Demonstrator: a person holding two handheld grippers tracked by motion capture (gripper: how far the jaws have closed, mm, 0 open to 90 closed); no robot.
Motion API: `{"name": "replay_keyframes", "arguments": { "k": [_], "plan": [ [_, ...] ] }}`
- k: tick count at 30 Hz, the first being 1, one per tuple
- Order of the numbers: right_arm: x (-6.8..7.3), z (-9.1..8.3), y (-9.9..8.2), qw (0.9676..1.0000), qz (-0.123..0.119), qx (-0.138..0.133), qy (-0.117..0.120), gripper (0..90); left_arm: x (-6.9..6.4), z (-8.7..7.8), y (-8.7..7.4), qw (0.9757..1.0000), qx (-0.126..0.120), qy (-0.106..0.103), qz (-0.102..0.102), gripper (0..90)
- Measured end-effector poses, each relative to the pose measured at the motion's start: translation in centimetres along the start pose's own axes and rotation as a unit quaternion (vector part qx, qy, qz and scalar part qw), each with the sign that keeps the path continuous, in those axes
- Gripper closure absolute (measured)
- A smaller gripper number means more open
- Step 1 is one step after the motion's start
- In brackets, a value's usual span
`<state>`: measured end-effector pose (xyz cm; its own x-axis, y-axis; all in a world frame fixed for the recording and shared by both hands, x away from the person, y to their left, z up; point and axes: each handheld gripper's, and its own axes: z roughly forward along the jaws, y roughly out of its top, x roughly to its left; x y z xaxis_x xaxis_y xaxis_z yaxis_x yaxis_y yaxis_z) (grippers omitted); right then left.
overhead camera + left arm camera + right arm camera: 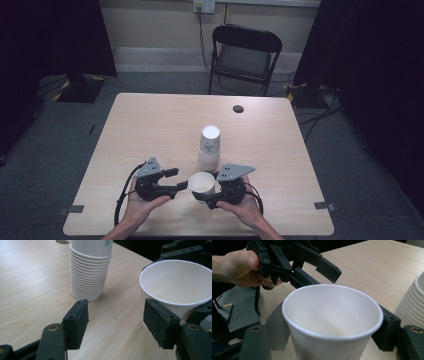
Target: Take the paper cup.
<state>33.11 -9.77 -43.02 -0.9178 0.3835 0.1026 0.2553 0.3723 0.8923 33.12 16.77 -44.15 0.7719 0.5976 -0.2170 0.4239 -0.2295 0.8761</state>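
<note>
A single white paper cup [201, 182] stands upright, mouth up, just above the table's near edge. My right gripper [204, 191] is shut on its wall, a black pad on each side [387, 333], and the cup [332, 315] looks empty inside. My left gripper [180, 179] stands open just left of the cup with nothing between its pads [76, 323]. Its right-hand jaw lies close beside the cup [175, 282]; I cannot tell whether it touches. A stack of white paper cups [210, 145] stands upside down behind the single cup, also the stack [90, 267].
The light wood table [150, 125] has a dark cable hole [238, 108] near its far edge. A black folding chair [245, 55] stands behind the table. Cables trail over the grey floor at the right. A hand [242, 267] holds the left gripper [319, 277].
</note>
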Motion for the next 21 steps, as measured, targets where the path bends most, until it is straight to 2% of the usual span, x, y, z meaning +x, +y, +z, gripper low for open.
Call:
{"name": "replay_keyframes", "arguments": {
  "k": [8,15,18,21],
  "plan": [
    [-0.1,0.3,-0.1,0.9999,-0.001,0.013,0.000,27.9,0.5,0.1,-0.1,0.9999,-0.005,-0.011,-0.007,36.0],
    [0.0,0.3,-0.4,0.9998,-0.005,0.021,-0.003,29.7,0.3,0.0,0.0,0.9998,-0.008,-0.016,-0.006,34.7],
    [0.0,0.1,-0.4,0.9998,-0.003,0.018,-0.005,29.7,0.3,0.0,0.0,0.9999,-0.006,-0.015,-0.004,34.6],
    [-0.4,-0.7,-0.4,0.9998,0.003,0.012,-0.019,30.0,0.5,-0.2,-0.1,1.0000,0.000,-0.004,0.000,34.0]
  ]
}}
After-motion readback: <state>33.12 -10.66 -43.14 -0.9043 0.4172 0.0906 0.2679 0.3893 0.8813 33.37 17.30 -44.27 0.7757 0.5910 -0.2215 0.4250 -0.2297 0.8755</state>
